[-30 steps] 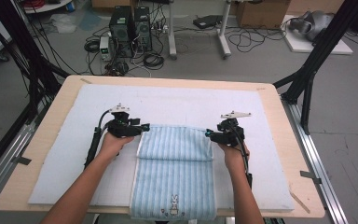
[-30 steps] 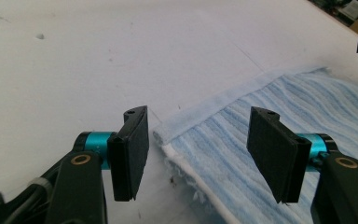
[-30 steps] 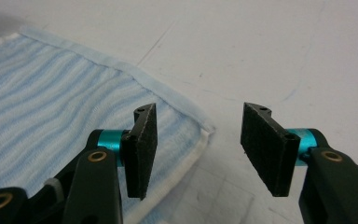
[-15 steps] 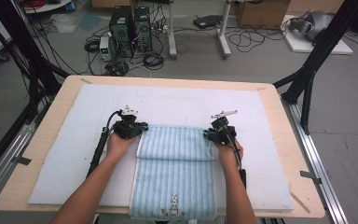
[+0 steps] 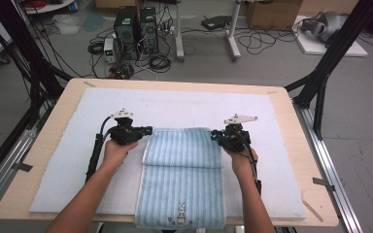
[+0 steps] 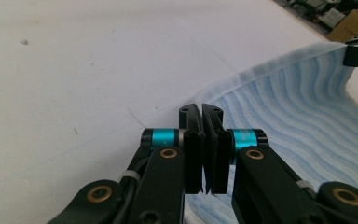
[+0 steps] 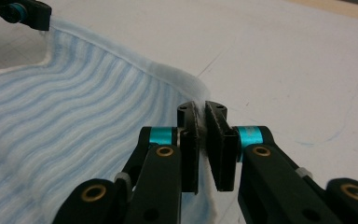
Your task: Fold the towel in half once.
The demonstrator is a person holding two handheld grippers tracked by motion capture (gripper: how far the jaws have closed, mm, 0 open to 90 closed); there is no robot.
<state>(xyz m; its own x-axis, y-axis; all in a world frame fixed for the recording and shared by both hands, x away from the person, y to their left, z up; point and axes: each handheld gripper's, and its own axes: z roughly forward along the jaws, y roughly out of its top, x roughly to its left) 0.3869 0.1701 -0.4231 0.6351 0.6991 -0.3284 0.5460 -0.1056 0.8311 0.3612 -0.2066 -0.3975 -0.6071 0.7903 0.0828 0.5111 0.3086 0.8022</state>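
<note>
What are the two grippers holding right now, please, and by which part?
Both hold the blue striped towel: the left gripper is shut on its far left corner, the right gripper on its far right corner.

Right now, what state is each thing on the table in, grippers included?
Towel: folded over once, far edge lifted at both corners, near end hanging over the table edge.
Left gripper: shut on the towel's far left corner.
Right gripper: shut on the towel's far right corner.
White mat: flat under the towel.
</note>
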